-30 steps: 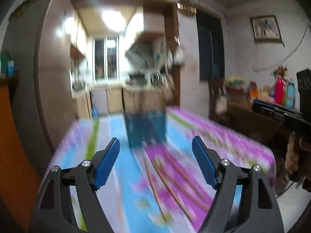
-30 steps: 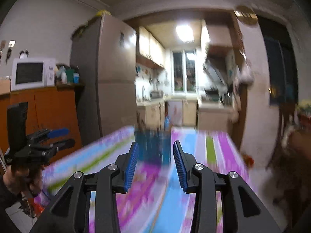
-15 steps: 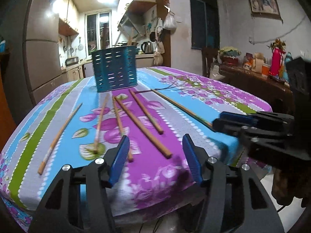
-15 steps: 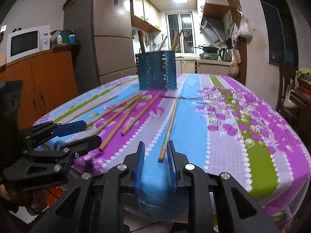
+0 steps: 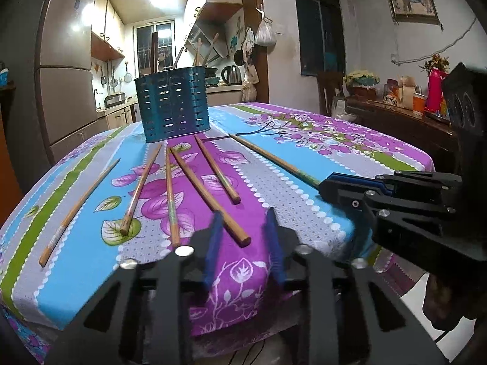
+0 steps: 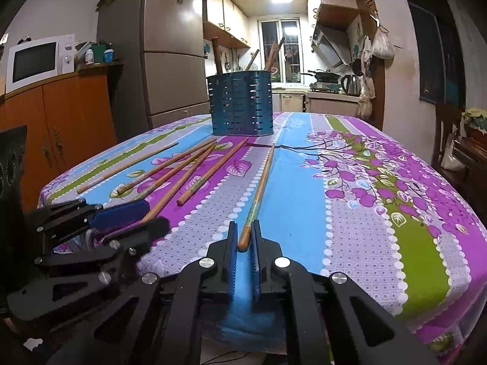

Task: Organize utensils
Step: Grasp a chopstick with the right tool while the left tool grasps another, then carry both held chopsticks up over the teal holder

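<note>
- We see six chopsticks [image 5: 210, 194] loose on the tabletop [image 6: 380, 243], fanned out in front of the blue slotted holder [image 6: 240, 105] standing at the far end.
- A few utensil handles already poke out of the holder, so we judge the sorting begun but mostly left.
- Our right gripper [image 6: 243, 240] is clenched on the near end of the rightmost chopstick [image 6: 258, 191].
- Our left gripper [image 5: 243, 228] is closing, its blurred pads either side of a middle chopstick's end, not yet pressing.
</note>
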Available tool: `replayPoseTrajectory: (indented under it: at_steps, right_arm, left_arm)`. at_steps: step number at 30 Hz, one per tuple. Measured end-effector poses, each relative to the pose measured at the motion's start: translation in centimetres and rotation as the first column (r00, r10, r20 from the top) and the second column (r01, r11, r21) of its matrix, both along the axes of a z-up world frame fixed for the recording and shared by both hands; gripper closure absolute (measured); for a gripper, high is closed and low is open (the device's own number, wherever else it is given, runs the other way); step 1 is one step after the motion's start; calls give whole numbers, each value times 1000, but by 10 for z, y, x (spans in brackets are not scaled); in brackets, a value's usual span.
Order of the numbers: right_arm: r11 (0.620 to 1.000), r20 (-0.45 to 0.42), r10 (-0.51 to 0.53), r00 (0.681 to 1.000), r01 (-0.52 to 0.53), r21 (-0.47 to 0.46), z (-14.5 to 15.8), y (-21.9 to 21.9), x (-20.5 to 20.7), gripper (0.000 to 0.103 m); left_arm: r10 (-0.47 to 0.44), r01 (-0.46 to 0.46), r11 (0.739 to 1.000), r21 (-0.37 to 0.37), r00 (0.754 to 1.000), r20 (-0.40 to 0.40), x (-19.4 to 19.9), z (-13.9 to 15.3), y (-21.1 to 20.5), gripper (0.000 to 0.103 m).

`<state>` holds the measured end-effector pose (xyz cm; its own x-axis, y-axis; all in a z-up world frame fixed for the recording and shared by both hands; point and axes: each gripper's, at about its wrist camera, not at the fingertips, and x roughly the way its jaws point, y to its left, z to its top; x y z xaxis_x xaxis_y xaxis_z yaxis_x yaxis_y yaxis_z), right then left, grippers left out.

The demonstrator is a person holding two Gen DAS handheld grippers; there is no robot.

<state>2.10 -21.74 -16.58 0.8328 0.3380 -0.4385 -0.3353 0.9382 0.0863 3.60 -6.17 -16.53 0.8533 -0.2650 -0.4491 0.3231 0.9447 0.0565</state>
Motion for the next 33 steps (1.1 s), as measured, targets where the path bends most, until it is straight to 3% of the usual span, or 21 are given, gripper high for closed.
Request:
replayPoseTrajectory:
  at_steps: [5,9,14,18,27,33]
  right_arm:
    - [1000,1,-5,1000,5,18,-1,-1,0,93]
    - [1000,12,-8,1000,8,17,-2,-1,0,92]
    - [1000,31,-25,999,25,0,-4,2,-4,92]
    - [999,44,-41,998,41,14,-6,2,-5,94]
    - [996,63,-71,995,67,60,-7,-2,-7,96]
    - [996,103,-75,992,69,55,12,-5,-13,96]
  left_arm:
    - [17,-17,1000,-4,1000,5,0,0,3,83]
    - [38,-38,999,-1,999,28,-2,-3,2,77]
    - [43,-43,999,7,998,52,-5,-4,2,76]
    - [28,-29,1000,7,998,57,-7,-4,0,88]
    - [37,-37,999,-7,997,60,-8,-1,1,94]
    - [42,-40,999,-16,992,122,-15,20,7,98]
